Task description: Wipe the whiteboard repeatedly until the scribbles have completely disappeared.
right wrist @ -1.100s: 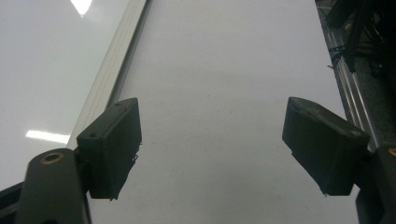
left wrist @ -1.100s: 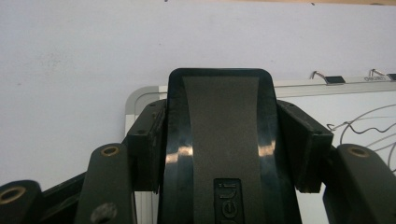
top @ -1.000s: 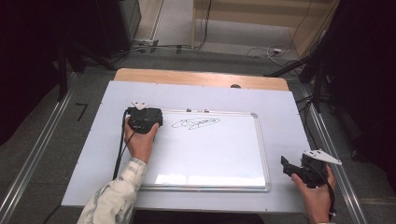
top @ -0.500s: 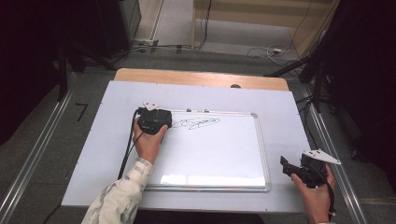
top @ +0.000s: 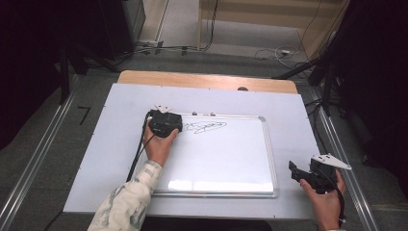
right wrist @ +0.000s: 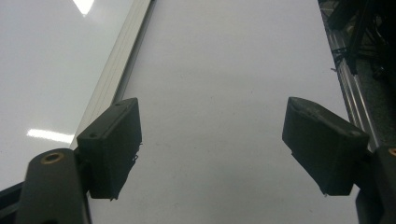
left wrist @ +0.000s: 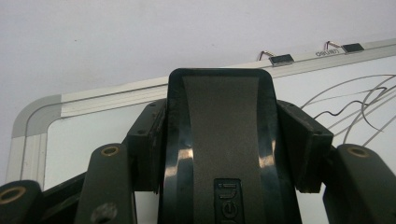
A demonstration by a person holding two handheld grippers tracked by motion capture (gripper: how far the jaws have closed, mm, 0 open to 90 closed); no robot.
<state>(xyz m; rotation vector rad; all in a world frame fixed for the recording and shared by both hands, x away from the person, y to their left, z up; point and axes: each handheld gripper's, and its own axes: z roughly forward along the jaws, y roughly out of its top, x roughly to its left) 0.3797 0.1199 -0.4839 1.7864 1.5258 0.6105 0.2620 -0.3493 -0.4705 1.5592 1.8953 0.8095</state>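
The left gripper (top: 165, 122) is clamped on a black eraser (left wrist: 219, 140) over the whiteboard (top: 231, 159), with the scribble (top: 206, 127) just to its right. Well apart, the right gripper (right wrist: 212, 149) hangs wide open, holding nothing, just right of the board's frame.

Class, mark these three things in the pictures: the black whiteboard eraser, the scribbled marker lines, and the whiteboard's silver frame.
black whiteboard eraser (left wrist: 219, 140): left gripper view, middle of its grey top strip.
scribbled marker lines (top: 207, 127): high view, centre of the loops.
whiteboard's silver frame (top: 271, 154): high view, right edge rail.
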